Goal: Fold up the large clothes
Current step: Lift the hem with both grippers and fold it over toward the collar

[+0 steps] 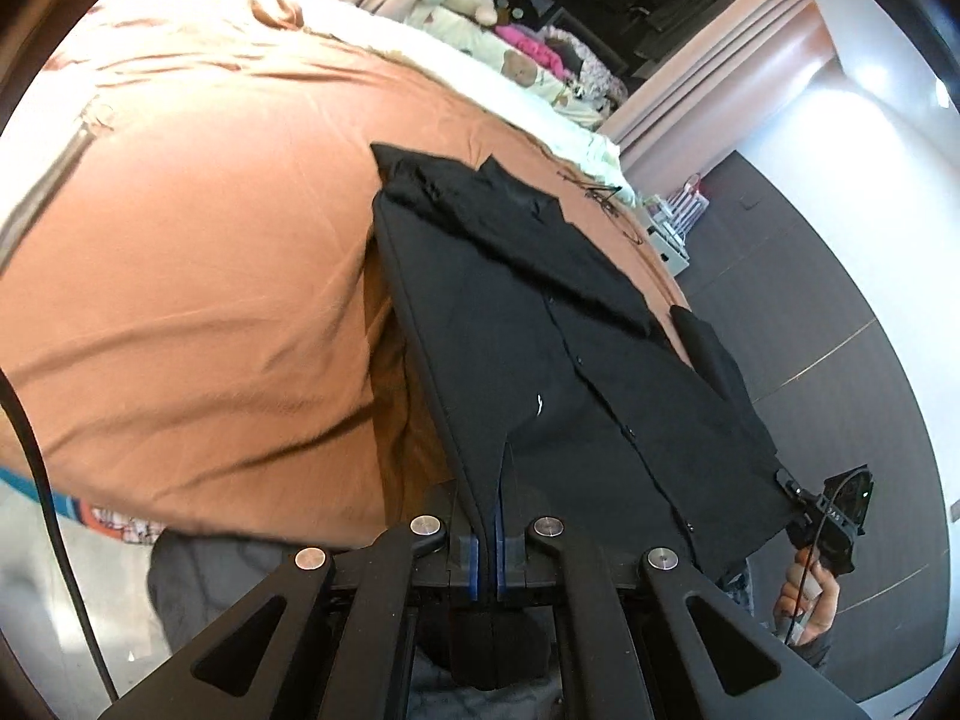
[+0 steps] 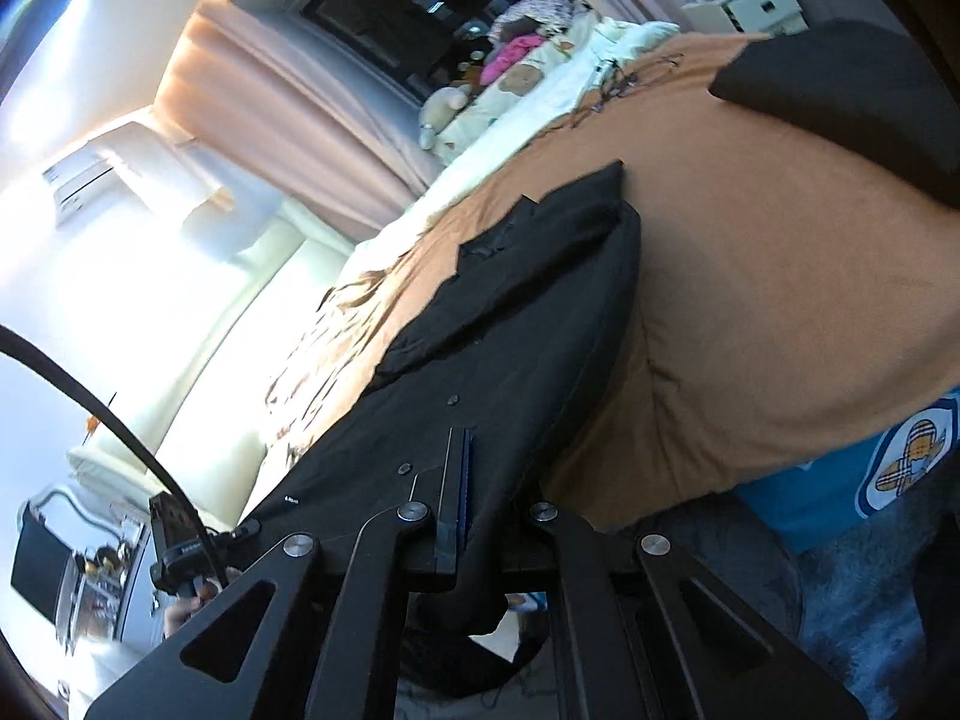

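A black button-front shirt (image 1: pixel 540 324) is stretched out over a bed with an orange-brown cover (image 1: pixel 198 252), its far end with the collar resting on the cover around the centre of the left wrist view and its near hem lifted off the bed toward the lower edge. The left gripper (image 1: pixel 497 531) sits at the bottom centre of that view with its blue-padded fingers pressed together on the hem, a fold of black cloth pinched between them. At the lower right of the same view the right gripper (image 1: pixel 831 516) grips the other hem corner, a hand (image 1: pixel 804 600) showing just beneath it with a thin cable running past. In the right wrist view the shirt (image 2: pixel 492 348) runs from the lower centre up toward the middle of the frame, its row of small buttons showing, and the right gripper (image 2: pixel 459 498) is clamped shut on the cloth at bottom centre, with fabric sagging below the fingers. The left gripper (image 2: pixel 180 546) appears at lower left, holding its corner of the hem. A second dark garment (image 2: pixel 852 102) lies on the cover at upper right, well apart from the shirt, and a heap of pillows and soft toys (image 2: pixel 510 72) sits at the head of the bed, top centre
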Tool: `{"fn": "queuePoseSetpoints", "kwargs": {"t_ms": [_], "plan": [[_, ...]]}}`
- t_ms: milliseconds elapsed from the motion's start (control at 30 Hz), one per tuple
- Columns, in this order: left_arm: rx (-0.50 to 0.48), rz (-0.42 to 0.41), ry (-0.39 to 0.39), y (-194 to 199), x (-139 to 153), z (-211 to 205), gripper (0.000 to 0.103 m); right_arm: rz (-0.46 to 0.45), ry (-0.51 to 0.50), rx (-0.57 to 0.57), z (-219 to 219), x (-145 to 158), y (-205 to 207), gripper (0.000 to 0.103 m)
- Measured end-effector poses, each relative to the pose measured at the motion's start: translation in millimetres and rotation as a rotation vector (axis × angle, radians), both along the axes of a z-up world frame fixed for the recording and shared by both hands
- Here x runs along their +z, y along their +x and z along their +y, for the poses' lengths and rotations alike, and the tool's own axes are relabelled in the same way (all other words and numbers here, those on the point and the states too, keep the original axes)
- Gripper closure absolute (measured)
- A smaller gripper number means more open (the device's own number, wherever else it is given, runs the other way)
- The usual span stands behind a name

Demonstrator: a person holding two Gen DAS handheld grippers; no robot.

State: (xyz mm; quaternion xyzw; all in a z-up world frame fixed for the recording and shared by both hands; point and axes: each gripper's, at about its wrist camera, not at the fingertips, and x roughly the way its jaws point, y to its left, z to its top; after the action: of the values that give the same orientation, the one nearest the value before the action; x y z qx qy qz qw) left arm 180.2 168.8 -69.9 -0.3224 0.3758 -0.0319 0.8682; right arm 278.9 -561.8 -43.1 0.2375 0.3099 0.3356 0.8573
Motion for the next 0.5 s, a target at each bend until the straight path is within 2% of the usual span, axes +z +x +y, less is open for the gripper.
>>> {"fn": "queuePoseSetpoints", "kwargs": {"t_ms": [200, 500], "plan": [[0.038, -0.032, 0.032, -43.2, 22.5, -13.3, 0.101, -0.038, -0.017, 0.033, -4.4, 1.6, -22.4, 0.102], [0.052, -0.062, 0.062, -83.6, 22.4, -32.2, 0.101, -0.069, -0.041, 0.040, -12.7, 1.5, -30.9, 0.102]]}}
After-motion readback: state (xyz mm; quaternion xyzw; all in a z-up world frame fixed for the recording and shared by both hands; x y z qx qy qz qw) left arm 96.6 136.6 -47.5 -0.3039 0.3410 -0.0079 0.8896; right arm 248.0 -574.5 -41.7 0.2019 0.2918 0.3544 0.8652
